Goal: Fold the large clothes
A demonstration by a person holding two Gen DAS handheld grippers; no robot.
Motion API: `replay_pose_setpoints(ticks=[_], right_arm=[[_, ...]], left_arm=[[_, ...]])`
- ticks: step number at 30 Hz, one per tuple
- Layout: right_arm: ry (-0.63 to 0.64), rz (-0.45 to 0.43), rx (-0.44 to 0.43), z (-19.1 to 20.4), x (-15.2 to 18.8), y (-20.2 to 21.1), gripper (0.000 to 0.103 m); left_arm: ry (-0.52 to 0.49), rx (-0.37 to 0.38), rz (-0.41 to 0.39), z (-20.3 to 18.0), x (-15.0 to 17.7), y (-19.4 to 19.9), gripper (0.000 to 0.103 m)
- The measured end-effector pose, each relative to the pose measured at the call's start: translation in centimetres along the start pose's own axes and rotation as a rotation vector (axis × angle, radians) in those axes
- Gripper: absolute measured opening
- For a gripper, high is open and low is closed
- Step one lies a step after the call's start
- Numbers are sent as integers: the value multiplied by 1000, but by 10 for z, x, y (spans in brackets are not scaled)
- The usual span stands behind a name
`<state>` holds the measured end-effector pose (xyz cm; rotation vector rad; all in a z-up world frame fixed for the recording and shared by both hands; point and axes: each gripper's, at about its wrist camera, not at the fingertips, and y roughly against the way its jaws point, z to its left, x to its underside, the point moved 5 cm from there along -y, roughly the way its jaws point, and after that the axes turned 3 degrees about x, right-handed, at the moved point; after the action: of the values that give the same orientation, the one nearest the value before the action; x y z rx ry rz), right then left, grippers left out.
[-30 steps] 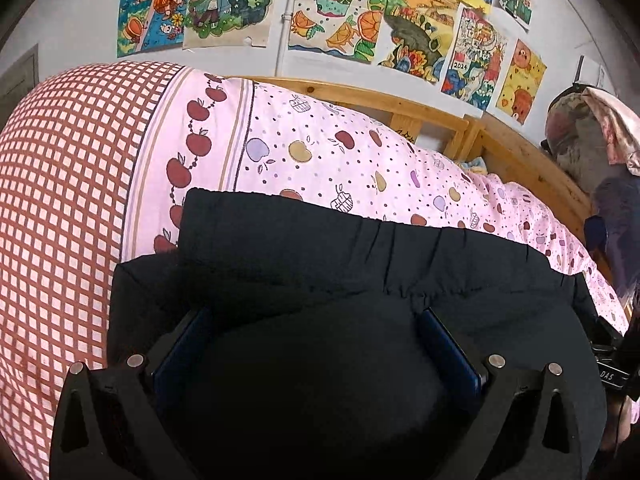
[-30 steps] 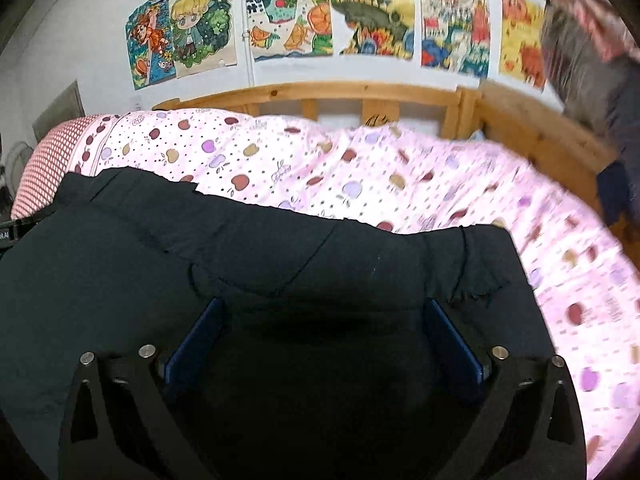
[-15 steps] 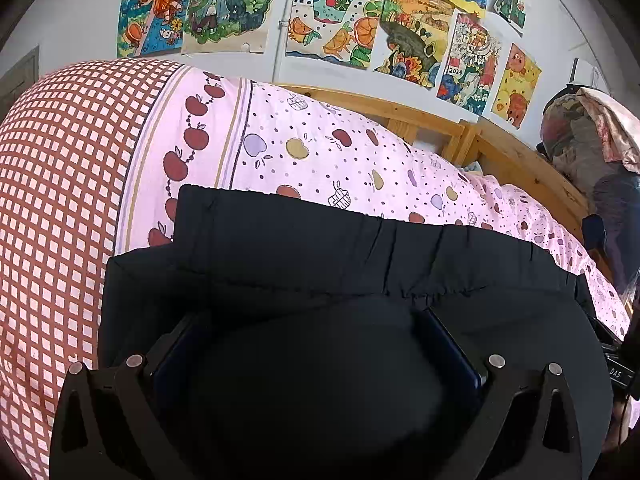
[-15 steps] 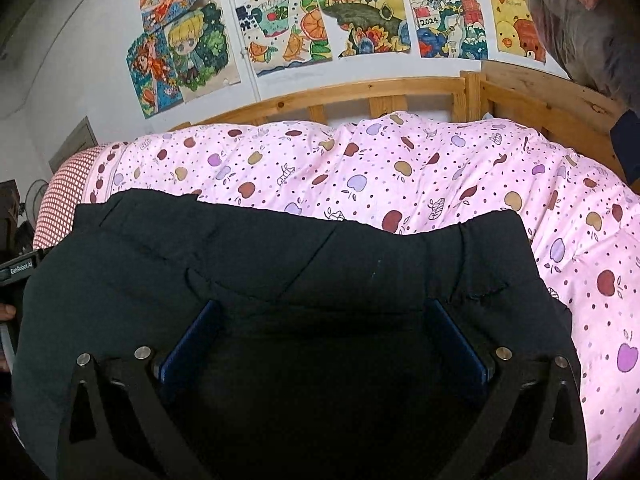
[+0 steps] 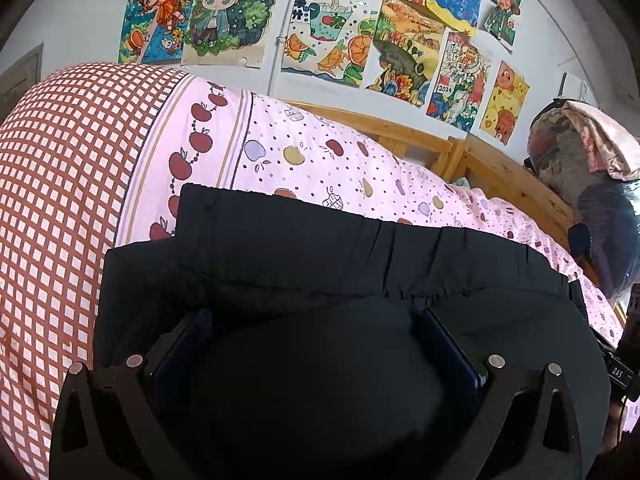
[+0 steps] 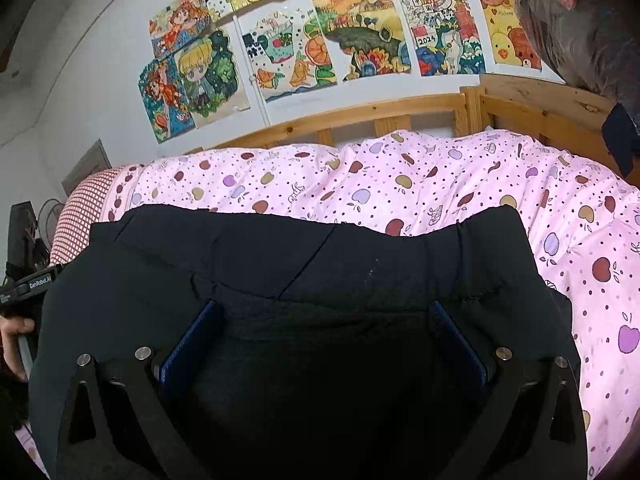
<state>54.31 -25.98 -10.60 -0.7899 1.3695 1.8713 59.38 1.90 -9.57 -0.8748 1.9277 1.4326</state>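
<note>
The black padded garment lies long-axis nine-to-three across the pink apple-print quilt, bunched between the spread jaws of both the left gripper and right gripper, with paper drawings at twelve o'clock.

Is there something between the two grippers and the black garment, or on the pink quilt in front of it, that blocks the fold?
Nothing visible does. The black garment already lies between the fingers of the left gripper and the right gripper. The pink quilt ahead looks free.

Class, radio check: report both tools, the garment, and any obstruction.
Left tool open, right tool open, fabric between fingers. Black garment doubled over on pink apple-print quilt. No obstruction seen.
</note>
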Motion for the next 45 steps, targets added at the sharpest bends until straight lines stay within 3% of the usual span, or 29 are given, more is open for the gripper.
replay_pose_setpoints(ticks=[4,7,13,19,27,31,38,41,45], right_arm=[[-11,-2,-14,-3,2,5,102],[-39,-15,-13,-8,3,17,102],[-71,-123,74,-17,-6,62,102],[-33,-156,115,-21,-20,104,102],[-77,-135,116,-45,-13,153,102],[-204,-75,132,-74,11,144,102],[-256,89,167,-100,43,93,102],[-280,155,149,-106,55,70,102],[-277,170,89,-102,60,58,102]], left_arm=[[32,49,18,3,-6,15,103],[76,84,-17,8,-12,39,103],[143,26,-70,27,-21,82,103],[213,7,-30,59,-13,114,103],[264,115,97,77,24,108,103],[276,158,160,75,40,94,103],[277,269,242,77,50,73,103],[286,310,257,78,56,66,103],[285,343,258,78,62,62,103]])
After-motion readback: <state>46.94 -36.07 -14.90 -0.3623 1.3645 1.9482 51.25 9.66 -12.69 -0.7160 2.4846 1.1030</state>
